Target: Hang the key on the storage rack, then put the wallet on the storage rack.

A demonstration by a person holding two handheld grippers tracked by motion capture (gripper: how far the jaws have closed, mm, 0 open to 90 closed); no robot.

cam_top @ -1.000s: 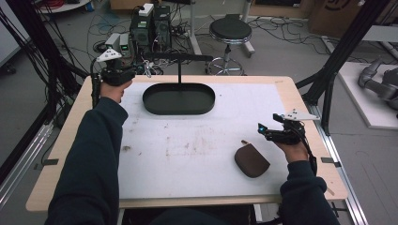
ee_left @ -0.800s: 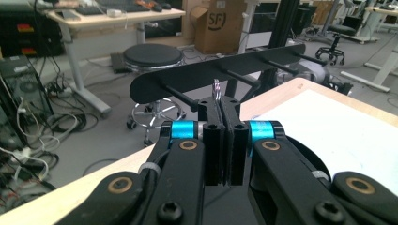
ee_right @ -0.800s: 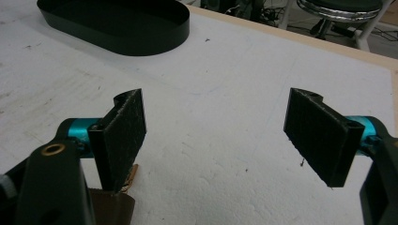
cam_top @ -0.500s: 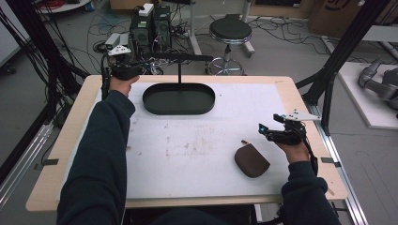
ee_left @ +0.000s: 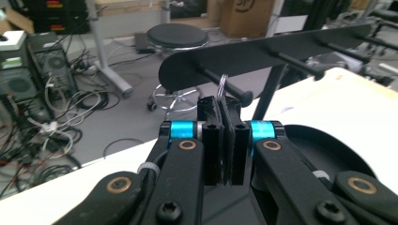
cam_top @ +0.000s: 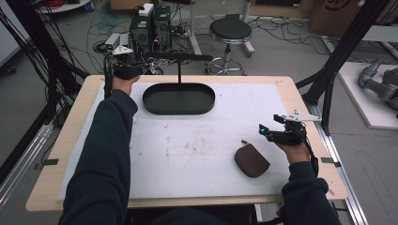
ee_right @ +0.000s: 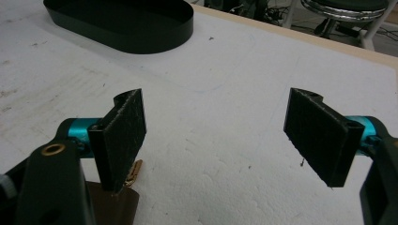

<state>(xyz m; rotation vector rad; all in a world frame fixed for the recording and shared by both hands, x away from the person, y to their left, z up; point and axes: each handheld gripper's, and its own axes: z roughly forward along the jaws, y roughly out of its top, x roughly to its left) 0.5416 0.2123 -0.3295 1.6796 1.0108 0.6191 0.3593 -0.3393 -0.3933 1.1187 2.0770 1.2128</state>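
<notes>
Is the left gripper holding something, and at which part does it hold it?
The left gripper is shut on a thin metal ring, gripping its lower part; the ring's top loops over a peg of the black rack.

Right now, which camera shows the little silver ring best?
The left gripper view: the ring sits close up, pinched in the left tongs at a peg on the rack. In the high view it is too small to tell.
</notes>
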